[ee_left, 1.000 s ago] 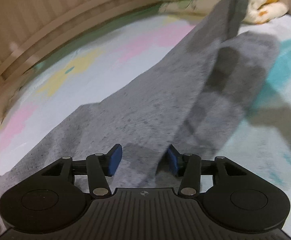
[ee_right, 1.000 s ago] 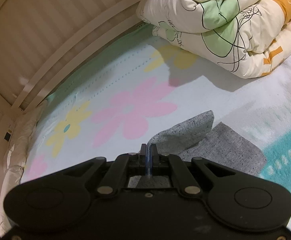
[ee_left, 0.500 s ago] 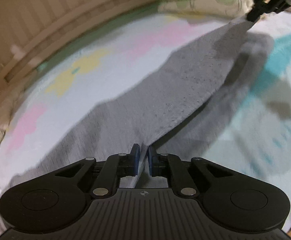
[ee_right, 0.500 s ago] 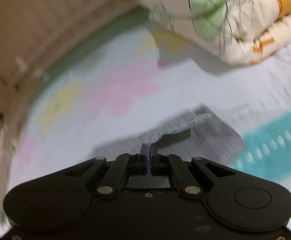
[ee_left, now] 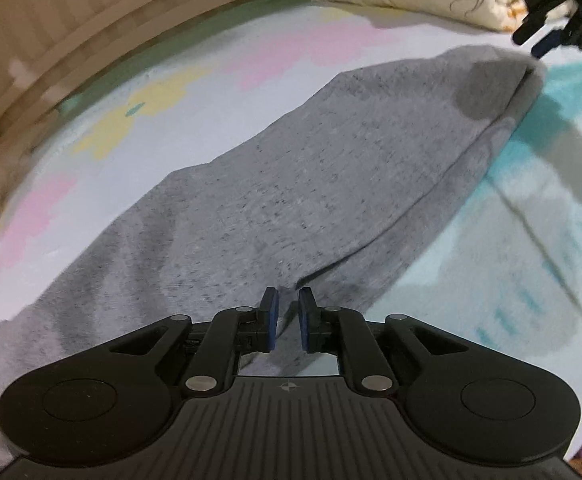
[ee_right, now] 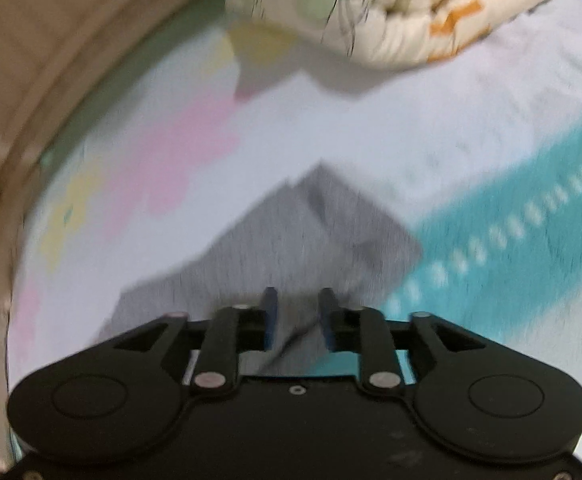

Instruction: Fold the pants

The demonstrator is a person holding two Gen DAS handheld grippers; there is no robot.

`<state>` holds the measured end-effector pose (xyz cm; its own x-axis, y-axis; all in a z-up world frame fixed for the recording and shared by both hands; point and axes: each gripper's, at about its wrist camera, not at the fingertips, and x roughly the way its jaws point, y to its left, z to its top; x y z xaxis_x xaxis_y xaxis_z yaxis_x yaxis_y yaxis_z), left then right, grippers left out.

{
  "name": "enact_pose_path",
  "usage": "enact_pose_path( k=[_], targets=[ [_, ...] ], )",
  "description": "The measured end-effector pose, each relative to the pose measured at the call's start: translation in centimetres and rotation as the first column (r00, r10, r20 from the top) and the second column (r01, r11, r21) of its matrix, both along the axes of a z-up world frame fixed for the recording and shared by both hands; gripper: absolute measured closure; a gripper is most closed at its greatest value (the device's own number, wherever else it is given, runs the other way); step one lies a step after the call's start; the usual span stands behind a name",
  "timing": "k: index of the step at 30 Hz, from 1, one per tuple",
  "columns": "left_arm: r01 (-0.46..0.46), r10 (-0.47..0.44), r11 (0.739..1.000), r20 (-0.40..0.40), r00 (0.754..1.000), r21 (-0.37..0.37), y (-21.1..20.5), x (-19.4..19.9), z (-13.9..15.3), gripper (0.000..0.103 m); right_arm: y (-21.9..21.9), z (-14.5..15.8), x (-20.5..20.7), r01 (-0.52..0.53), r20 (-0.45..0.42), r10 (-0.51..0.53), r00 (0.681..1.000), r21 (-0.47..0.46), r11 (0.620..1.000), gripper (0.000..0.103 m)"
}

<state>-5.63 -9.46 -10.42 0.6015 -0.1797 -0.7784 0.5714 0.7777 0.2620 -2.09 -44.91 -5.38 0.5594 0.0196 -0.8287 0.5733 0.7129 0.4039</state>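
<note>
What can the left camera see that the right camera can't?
Only the left wrist view shows the whole length of the gray pants, one leg folded over the other, plus the right gripper at the far cuff. Only the right wrist view shows that gripper's jaws, which have just been opening, with the cuff lying loose between them. Both show the flowered bedsheet, the folded quilt and the wooden bed rail.

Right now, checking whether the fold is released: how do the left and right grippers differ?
The left gripper has fingers at a narrow gap, having just closed in, then eased slightly; the right gripper has them wide, just opened. A raised fold of the pants runs into the left gripper's gap, grip unclear; under the right gripper the pants lie flat, released. Both tilt down over the pants.
</note>
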Motion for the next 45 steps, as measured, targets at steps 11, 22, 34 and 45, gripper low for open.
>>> enact_pose_path(
  k=[11,22,34,45],
  targets=[
    [-0.019,0.018,0.996,-0.011,1.000,-0.088,-0.2,0.5,0.6,0.083,-1.2,-2.3,2.4,0.056,-0.106,-0.067,0.992,-0.109,0.992,0.071],
    [-0.092,0.066,0.984,-0.166,0.984,-0.155,1.0,2.1,-0.5,0.082,-2.0,-3.6,2.7,0.030,-0.147,-0.035,0.988,-0.038,0.999,0.065],
    [-0.036,0.014,0.985,-0.134,0.991,-0.168,0.8,1.0,0.4,0.076,0.7,3.3,1.5,0.002,0.116,0.022,0.993,-0.203,0.979,0.096],
    [0.015,-0.030,0.991,-0.113,0.993,-0.131,0.9,0.1,0.1,0.073,-1.9,-1.1,1.3,0.074,-0.108,-0.098,0.989,-0.209,0.975,0.096]
  ],
)
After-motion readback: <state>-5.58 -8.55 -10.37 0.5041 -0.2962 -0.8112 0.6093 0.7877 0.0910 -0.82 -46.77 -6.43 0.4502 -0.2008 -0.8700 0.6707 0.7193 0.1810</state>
